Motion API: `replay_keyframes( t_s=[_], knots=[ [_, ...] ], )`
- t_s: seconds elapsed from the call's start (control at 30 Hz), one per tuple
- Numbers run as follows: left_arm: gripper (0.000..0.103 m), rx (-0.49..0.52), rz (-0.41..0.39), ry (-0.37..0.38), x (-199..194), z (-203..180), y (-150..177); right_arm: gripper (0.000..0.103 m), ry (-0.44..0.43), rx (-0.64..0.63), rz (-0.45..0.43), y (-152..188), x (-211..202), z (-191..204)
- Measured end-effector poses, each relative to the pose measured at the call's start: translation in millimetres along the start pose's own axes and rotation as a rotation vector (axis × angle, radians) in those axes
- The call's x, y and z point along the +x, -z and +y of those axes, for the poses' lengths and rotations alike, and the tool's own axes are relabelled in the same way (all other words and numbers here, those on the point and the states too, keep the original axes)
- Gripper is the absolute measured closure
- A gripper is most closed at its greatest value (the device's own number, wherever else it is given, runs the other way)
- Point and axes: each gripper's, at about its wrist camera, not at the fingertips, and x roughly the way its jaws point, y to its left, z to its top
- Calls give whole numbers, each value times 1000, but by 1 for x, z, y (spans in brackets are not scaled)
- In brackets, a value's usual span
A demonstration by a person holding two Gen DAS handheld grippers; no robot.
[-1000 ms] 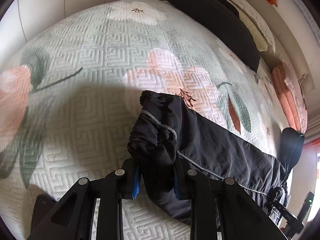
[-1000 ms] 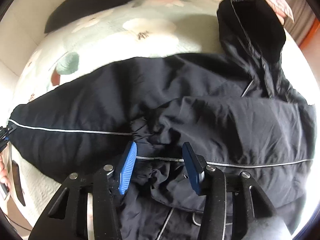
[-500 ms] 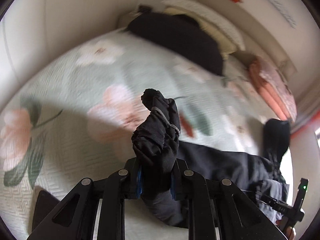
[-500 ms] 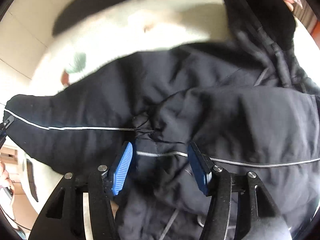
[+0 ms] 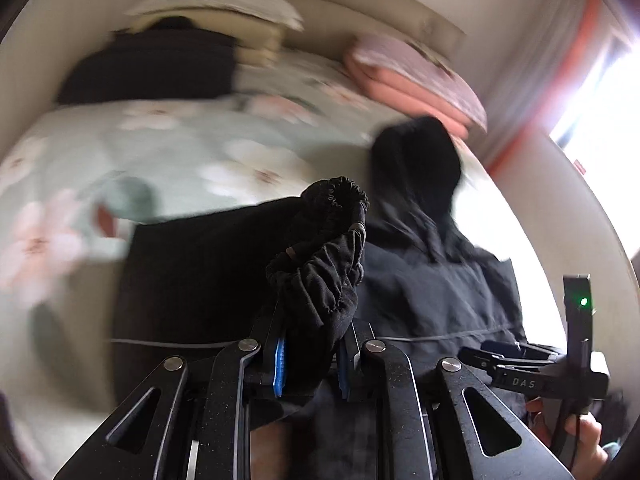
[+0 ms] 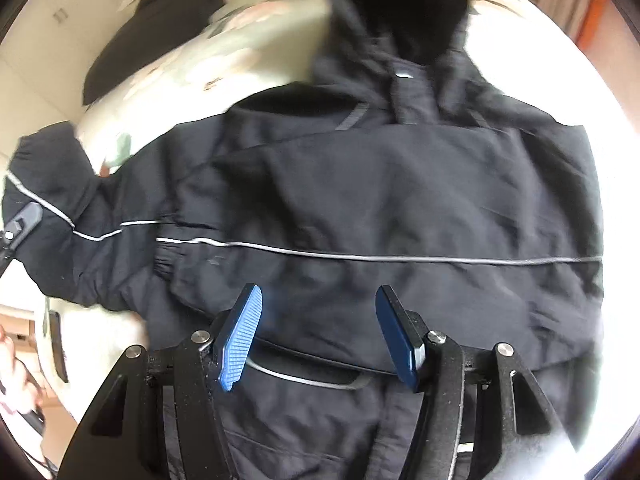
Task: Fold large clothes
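A black hooded jacket (image 6: pixel 380 184) with thin grey piping lies spread on the floral quilt (image 5: pixel 180 152), its hood (image 5: pixel 416 156) toward the far side. My left gripper (image 5: pixel 312 344) is shut on the gathered elastic sleeve cuff (image 5: pixel 324 248) and holds it raised over the jacket body (image 5: pixel 432 288). In the right wrist view that lifted sleeve (image 6: pixel 52 184) hangs at the far left. My right gripper (image 6: pixel 320 300) hovers open above the jacket's lower back, with nothing between its blue pads (image 6: pixel 240 336). The right gripper's body (image 5: pixel 532 364) and a hand (image 5: pixel 580 440) show low right in the left wrist view.
A dark garment (image 5: pixel 152 64) and pale pillows (image 5: pixel 224 4) lie at the head of the bed. A folded pink blanket (image 5: pixel 416 72) sits beyond the hood. A bright window and an orange curtain edge (image 5: pixel 576 52) stand on the right. Both views are blurred by motion.
My left gripper lifted the cuff off the quilt and swung it over toward the jacket body. My right gripper's jaws widened and drew back up from the fabric.
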Motion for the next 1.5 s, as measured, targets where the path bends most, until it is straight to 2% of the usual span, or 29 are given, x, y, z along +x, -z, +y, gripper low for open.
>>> replay_keyframes(
  t_s=[0.1, 0.2, 0.27, 0.3, 0.33, 0.4, 0.43, 0.53, 0.6, 0.7, 0.8, 0.97, 1.1, 1.2, 1.3, 1.33, 1.37, 1.5],
  knots=[
    [84, 20, 25, 74, 23, -47, 4, 40, 4, 33, 3, 9, -7, -28],
    [83, 107, 51, 44, 45, -92, 11, 40, 10, 49, 5, 20, -12, -51],
    [81, 111, 85, 48, 63, -107, 18, 40, 6, 68, 11, 27, -12, -66],
    [73, 100, 99, 58, 72, -111, 22, 40, 2, 77, 16, 29, -11, -71],
    [54, 88, 114, 77, 81, -114, 27, 40, -3, 88, 24, 31, -9, -76],
    [34, 54, 155, 160, 93, -114, 33, 40, -16, 104, 39, 35, -6, -82],
    [30, 37, 180, 194, 98, -114, 36, 40, -21, 106, 42, 37, -5, -84],
    [29, 7, 292, 228, 116, -110, 49, 40, -36, 105, 52, 42, -5, -87],
    [29, 2, 295, 230, 112, -107, 52, 40, -49, 93, 49, 41, -6, -84],
    [29, -11, 272, 246, 87, -98, 50, 40, -81, 62, 34, 32, -10, -70],
    [29, 1, 220, 196, 57, -85, 45, 40, -120, 18, 17, 17, -9, -45],
    [29, -59, 165, 132, 24, -43, 32, 40, -195, -41, 23, -9, 14, -1],
    [29, -121, 147, 57, 16, -6, 32, 40, -223, -22, 40, -19, 32, 9],
    [29, -153, 141, 34, 11, 13, 36, 40, -244, 5, 87, -20, 54, 11],
    [29, -174, 140, 16, 10, 22, 39, 40, -314, 75, 132, -18, 74, 9],
    [29, -182, 137, 3, 9, 25, 41, 47, -327, 85, 128, -17, 76, 9],
    [29, -185, 133, -9, 9, 25, 41, 66, -349, 79, 125, -17, 76, 11],
    [29, -177, 115, -44, 5, 28, 39, 76, -313, 15, 69, -15, 56, 19]
  ],
)
